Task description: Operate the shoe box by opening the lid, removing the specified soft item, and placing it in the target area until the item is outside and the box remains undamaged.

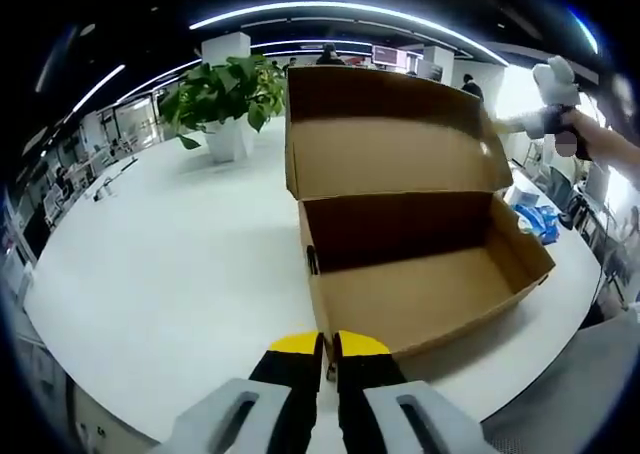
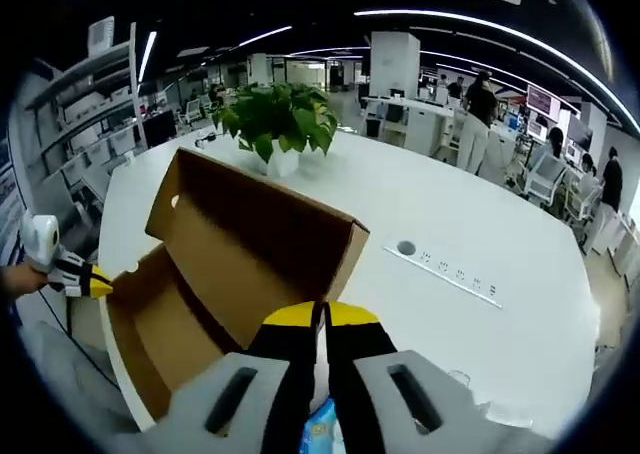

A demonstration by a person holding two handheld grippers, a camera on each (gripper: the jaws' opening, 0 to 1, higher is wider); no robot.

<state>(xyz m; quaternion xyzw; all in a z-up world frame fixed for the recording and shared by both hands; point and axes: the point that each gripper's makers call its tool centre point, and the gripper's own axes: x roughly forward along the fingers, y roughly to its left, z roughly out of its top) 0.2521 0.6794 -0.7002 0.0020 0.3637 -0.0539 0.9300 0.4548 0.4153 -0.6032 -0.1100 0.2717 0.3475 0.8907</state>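
The brown shoe box (image 1: 420,274) stands on the white table (image 1: 180,264) with its lid (image 1: 390,134) swung up and back; the inside that shows is bare cardboard. My left gripper (image 1: 328,346) is shut just in front of the box's near wall, with nothing between its yellow tips. A blue soft item (image 1: 535,219) lies on the table to the right of the box. My right gripper (image 2: 322,319) is shut and empty, held above the back of the lid (image 2: 250,244). The blue item (image 2: 325,429) shows under it. The left gripper (image 2: 75,272) shows at the box's far end.
A potted plant (image 1: 225,99) stands on the table behind the box, also seen as the plant (image 2: 280,119) in the right gripper view. A socket strip (image 2: 450,271) is set into the table. People stand among desks in the background. The table edge (image 1: 130,414) runs close by.
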